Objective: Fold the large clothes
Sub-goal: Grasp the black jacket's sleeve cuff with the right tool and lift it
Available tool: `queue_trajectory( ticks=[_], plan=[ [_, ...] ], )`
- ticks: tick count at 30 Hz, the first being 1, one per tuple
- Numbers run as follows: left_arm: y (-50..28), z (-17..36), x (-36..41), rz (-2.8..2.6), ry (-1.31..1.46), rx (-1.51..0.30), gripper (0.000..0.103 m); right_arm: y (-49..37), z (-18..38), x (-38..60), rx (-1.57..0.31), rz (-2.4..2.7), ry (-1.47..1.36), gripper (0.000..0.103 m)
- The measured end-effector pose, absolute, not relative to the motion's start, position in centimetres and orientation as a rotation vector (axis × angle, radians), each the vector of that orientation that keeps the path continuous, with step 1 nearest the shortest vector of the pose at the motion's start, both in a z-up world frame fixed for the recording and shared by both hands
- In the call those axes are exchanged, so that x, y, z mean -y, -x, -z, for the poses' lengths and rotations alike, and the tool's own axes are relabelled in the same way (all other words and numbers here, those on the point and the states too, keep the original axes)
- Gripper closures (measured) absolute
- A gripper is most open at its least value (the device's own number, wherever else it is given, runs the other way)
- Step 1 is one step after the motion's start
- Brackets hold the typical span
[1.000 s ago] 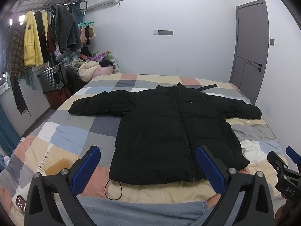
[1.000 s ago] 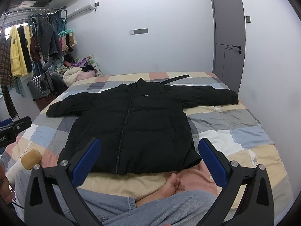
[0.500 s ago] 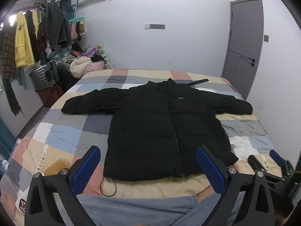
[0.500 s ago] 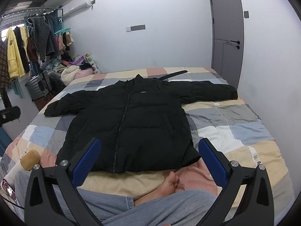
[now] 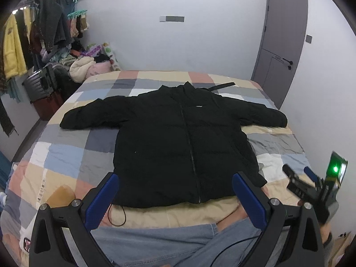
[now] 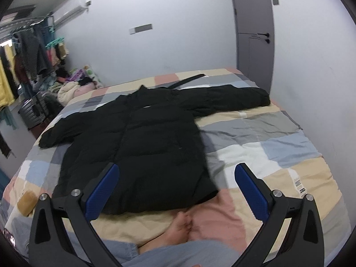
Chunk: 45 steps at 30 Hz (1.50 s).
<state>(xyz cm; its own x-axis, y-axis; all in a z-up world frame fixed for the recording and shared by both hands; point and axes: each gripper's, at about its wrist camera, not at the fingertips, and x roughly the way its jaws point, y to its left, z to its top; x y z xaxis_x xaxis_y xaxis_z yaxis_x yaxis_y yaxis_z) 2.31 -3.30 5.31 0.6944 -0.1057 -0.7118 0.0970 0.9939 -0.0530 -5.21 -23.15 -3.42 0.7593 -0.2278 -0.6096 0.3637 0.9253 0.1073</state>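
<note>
A large black puffer jacket (image 5: 178, 138) lies flat and zipped on the checked bed, front up, both sleeves spread out sideways, collar toward the far wall. It also shows in the right wrist view (image 6: 142, 146). My left gripper (image 5: 175, 198) is open and empty, held above the jacket's near hem. My right gripper (image 6: 175, 189) is open and empty, above the hem's right corner; it also shows at the right edge of the left wrist view (image 5: 309, 184).
The checked bedspread (image 5: 66, 155) covers the bed. The person's jeans-clad legs (image 5: 155, 244) and bare foot (image 6: 178, 224) lie at the near edge. A black cord (image 5: 115, 215) loops by the hem. A clothes rack (image 5: 33, 33), suitcases (image 5: 42, 82) and a grey door (image 5: 282, 44) surround the bed.
Both grippers have risen and tilted down a little. The right gripper has swung right, so the jacket sits further left in its view. Both stay open.
</note>
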Motion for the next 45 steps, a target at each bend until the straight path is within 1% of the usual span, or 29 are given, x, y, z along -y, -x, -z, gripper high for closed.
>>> queue_trajectory(
  ticks=[6, 13, 23, 30, 34, 37, 43, 45],
  plan=[
    [-5.0, -4.6, 4.3, 0.135, 0.057, -0.853, 0.0, 3.3, 4.1, 29.4, -0.633, 0.438, -0.226, 0.0],
    [-7.9, -4.8, 5.8, 0.129, 0.08, -0.842, 0.0, 0.6, 5.3, 35.1, -0.628, 0.478, -0.256, 0.0],
    [-13.8, -3.2, 9.9, 0.152, 0.049, -0.875, 0.0, -6.6, 8.5, 43.6, -0.618, 0.461, -0.316, 0.0],
    [-19.2, -0.9, 12.8, 0.206, 0.037, -0.879, 0.0, -12.0, 11.4, 49.4, -0.598, 0.489, -0.324, 0.0],
    [-22.9, 0.5, 13.7, 0.215, 0.067, -0.882, 0.0, -14.2, 14.2, 53.7, -0.573, 0.493, -0.43, 0.0],
    [-24.8, 1.5, 14.0, 0.21, 0.042, -0.813, 0.0, -15.3, 15.9, 56.6, -0.554, 0.498, -0.515, 0.0],
    [-28.8, 6.3, 13.1, 0.149, 0.02, -0.782, 0.0, -18.3, 19.3, 63.0, -0.499, 0.541, -0.688, 0.001],
    [-29.9, 7.9, 12.4, 0.136, 0.038, -0.79, 0.0, -19.3, 20.6, 65.0, -0.471, 0.553, -0.762, 0.004]
  ],
)
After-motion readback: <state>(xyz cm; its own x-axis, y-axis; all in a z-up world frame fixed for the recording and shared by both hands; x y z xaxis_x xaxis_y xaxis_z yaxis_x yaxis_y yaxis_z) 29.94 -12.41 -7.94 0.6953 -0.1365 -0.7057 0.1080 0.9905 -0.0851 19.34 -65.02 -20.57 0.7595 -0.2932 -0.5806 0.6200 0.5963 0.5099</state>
